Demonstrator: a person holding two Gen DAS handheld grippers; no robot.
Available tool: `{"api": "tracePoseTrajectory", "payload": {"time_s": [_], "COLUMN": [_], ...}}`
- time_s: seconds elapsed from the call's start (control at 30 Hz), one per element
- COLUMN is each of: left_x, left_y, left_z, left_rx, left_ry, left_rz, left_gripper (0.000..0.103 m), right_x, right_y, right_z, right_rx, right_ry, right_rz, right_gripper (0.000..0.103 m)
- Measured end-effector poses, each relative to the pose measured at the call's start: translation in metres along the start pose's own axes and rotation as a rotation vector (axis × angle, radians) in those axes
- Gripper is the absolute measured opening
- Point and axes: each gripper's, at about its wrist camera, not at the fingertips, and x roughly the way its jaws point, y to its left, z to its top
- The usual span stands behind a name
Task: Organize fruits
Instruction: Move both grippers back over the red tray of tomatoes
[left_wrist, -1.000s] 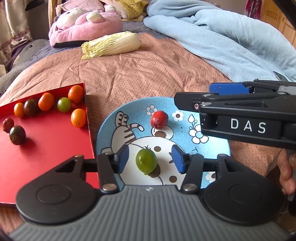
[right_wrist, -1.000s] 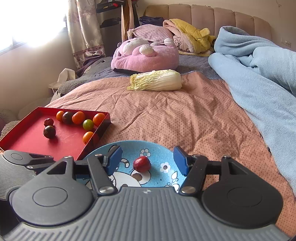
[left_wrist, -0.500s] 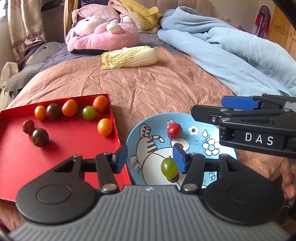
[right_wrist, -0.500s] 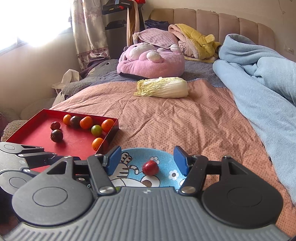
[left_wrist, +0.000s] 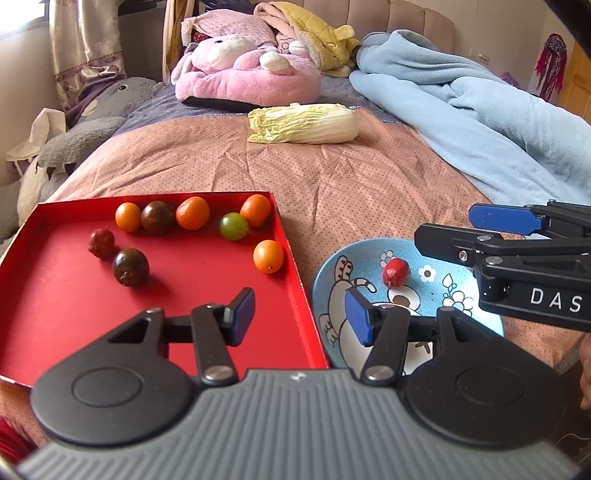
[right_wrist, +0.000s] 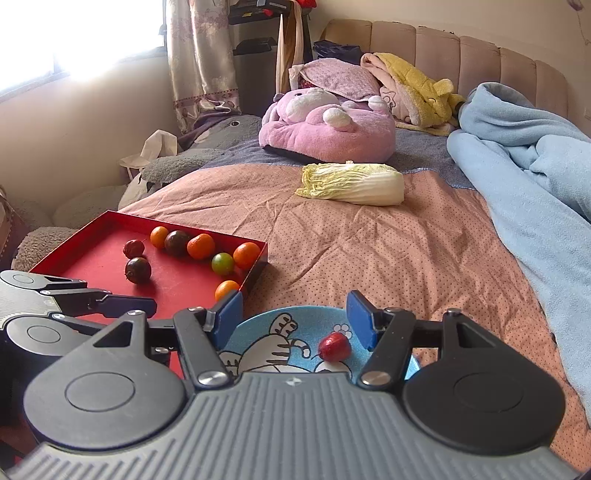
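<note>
Fruits, small and round like cherry tomatoes, sit in two places on a pinkish dotted bedspread (left_wrist: 369, 184). A shallow red tray (left_wrist: 55, 314) holds eight of them: along its far edge an orange one (left_wrist: 128, 217), a dark purplish one (left_wrist: 158, 217), a larger orange one (left_wrist: 192, 213), a green one (left_wrist: 233, 226) and another orange one (left_wrist: 255, 210), the last two touching. Nearer lie a wrinkled dark red fruit (left_wrist: 101, 242), a second dark purplish one (left_wrist: 130, 267) and, beside the tray's right wall, one more orange fruit (left_wrist: 268, 256). Just right of the tray is a blue plate (left_wrist: 332, 266) with a cartoon cat, and on it a single glossy red fruit (left_wrist: 396, 272) with a thin stem.

The left gripper (left_wrist: 299, 315) hovers over the seam between tray and plate, blue pads spread apart with nothing between them. The right gripper (right_wrist: 294, 317) hovers over the plate, also spread and empty, the red fruit below it. A napa cabbage (right_wrist: 352, 184), a pink plush toy (right_wrist: 325, 129) and a light blue blanket (right_wrist: 535, 177) lie farther back.
</note>
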Motion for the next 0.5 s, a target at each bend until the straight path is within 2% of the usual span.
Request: {"api": "tracePoseTrajectory", "payload": {"time_s": [0.5], "left_x": [-0.003], "left_y": [0.041], "left_z": [0.007], "left_rx": [-0.061], "left_ry": [-0.003], "left_rz": [0.073], "left_gripper": [0.056], "right_x": [0.012], "right_y": [0.028], "right_z": [0.009], "right_rx": [-0.041], "right_ry": [0.016], "right_rz": [0.047], "right_gripper": [0.068]}}
